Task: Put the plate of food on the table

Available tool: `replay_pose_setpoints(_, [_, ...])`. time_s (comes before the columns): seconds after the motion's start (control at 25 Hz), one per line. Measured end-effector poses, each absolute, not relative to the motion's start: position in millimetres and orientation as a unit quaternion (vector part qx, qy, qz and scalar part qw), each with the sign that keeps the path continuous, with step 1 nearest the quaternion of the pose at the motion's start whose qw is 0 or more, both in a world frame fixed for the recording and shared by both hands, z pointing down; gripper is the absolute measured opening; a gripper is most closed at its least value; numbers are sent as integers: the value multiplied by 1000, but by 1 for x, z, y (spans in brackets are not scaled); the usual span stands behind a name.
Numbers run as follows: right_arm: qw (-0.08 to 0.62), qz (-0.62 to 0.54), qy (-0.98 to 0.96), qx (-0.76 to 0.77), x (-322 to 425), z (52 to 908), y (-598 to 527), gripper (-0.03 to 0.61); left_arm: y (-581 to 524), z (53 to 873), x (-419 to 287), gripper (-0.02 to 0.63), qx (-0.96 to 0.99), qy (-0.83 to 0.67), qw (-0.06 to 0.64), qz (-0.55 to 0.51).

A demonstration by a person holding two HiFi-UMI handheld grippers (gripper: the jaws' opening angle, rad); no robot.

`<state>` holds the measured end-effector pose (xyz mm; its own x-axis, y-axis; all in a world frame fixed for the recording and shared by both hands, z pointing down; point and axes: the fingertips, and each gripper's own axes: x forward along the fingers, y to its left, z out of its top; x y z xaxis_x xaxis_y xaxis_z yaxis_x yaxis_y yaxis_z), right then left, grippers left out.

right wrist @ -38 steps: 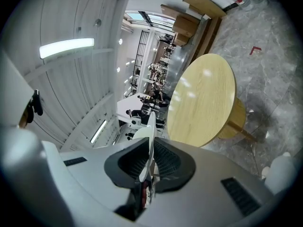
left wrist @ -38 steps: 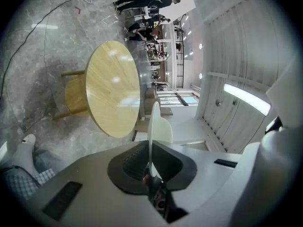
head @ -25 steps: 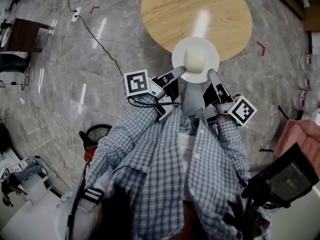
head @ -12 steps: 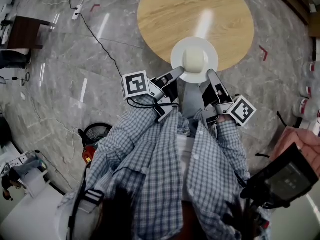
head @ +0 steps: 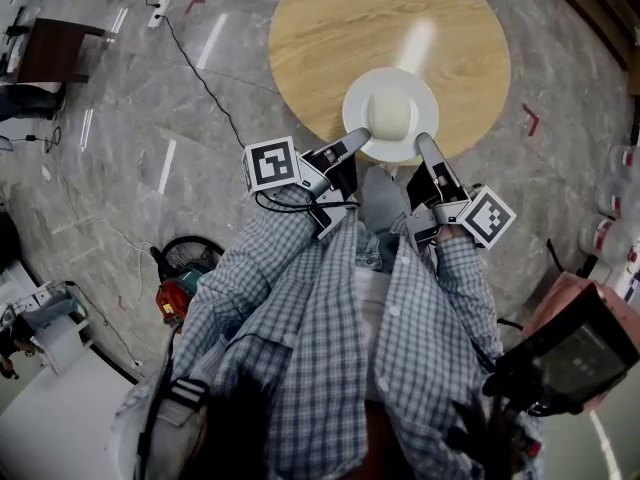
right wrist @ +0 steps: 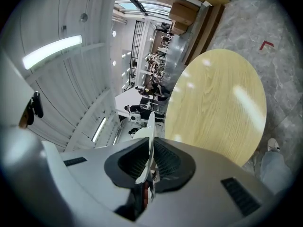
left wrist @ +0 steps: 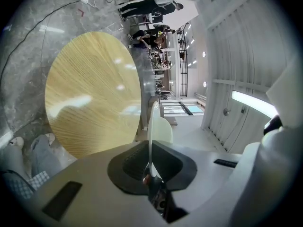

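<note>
I am holding a white plate [head: 358, 96] level, my left fingers [head: 347, 148] and right fingers [head: 428, 156] each pinching shut on opposite sides of its rim. A pale lump of food [head: 391, 115] is sitting at its centre, and from above the plate is overlapping the near edge of the round wooden surface [head: 330, 28].

No words, brands or numbers can be read; black-and-white square markers [head: 272, 165] sit on the cubes of the left hand-held gripper [head: 358, 142] and right hand-held gripper [head: 423, 142]; red corner marks [head: 531, 120] lie on the floor [head: 130, 168].
</note>
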<state>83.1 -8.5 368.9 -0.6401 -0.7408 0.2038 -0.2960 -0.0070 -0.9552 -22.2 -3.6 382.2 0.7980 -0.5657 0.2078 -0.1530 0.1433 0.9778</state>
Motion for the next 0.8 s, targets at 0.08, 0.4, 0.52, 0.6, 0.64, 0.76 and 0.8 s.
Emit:
replay_pose_setpoints(0.08, [182,-600,683,-375,88,373,-22,35,-16,386,-17,20,635,-289,701,-152])
replay_pose_setpoints(0.4, [172,-605,692,-355,107,374,-63,35,-53,383,5,20,630,-296,694,-182])
replay_pose_setpoints(0.52, [167,-605,695,-351,108,373,-65,35,-55,381,6,20,629,-298,693,-189])
replay_pose_setpoints(0.6, [164,-604,697,-348,107,370,-66,35,-55,378,6,20,627,-298,692,-196])
replay_pose_setpoints(0.64, [162,-604,699,-347,107,369,-67,35,-55,378,6,20,626,-301,692,-196])
replay_pose_setpoints(0.76, [156,-604,702,-344,110,367,-71,35,-58,378,9,20,622,-306,693,-198])
replay_pose_setpoints(0.8, [155,-604,703,-343,109,366,-72,35,-59,376,9,20,620,-305,694,-203])
